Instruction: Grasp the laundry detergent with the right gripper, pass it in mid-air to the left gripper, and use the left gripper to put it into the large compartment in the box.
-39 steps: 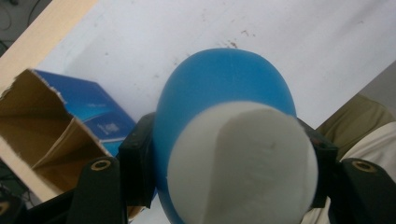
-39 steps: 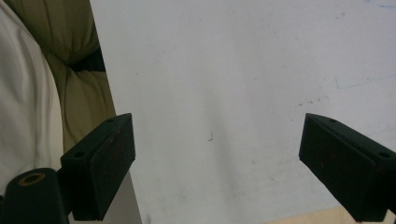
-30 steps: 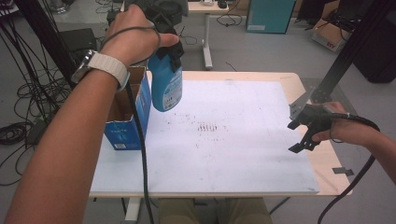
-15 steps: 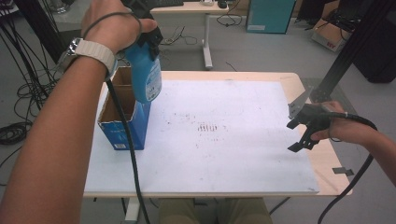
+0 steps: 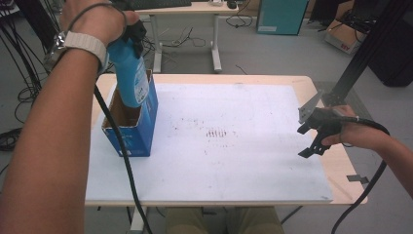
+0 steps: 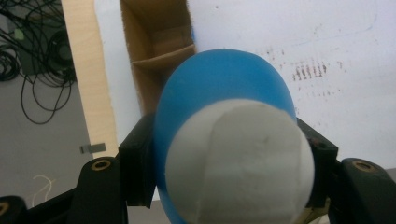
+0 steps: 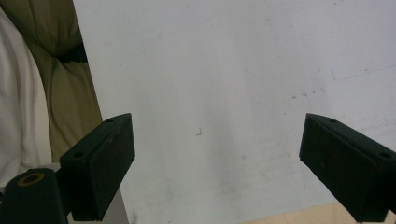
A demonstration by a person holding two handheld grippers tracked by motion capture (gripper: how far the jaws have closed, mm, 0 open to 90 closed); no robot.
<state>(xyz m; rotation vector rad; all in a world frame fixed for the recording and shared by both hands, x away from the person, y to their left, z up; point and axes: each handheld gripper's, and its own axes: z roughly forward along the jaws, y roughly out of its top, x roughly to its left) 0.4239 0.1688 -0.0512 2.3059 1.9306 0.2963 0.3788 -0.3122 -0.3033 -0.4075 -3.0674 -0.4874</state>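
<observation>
A blue bottle [image 5: 130, 73] with a white cap end [image 6: 238, 163] hangs upright over the open top of a blue cardboard box [image 5: 141, 127] at the table's left. My left gripper [image 5: 132, 36] is shut on its upper part; in the left gripper view both black jaws press the bottle's sides, and the box's brown inside [image 6: 159, 42] lies below. My right gripper [image 5: 311, 141] hovers open over the table's right edge, its jaws wide apart with nothing between them [image 7: 215, 163].
The white mat [image 5: 234, 161] covers most of the wooden table [image 5: 336, 161], with dark smudges [image 5: 216, 132] near the middle. A black cable [image 5: 122, 161] trails from the left gripper across the mat's left side. Desks, boxes and cables stand on the floor beyond.
My left hand has carried the blue bottle leftward, from beside the box to above its open top. The right gripper has stayed where it was.
</observation>
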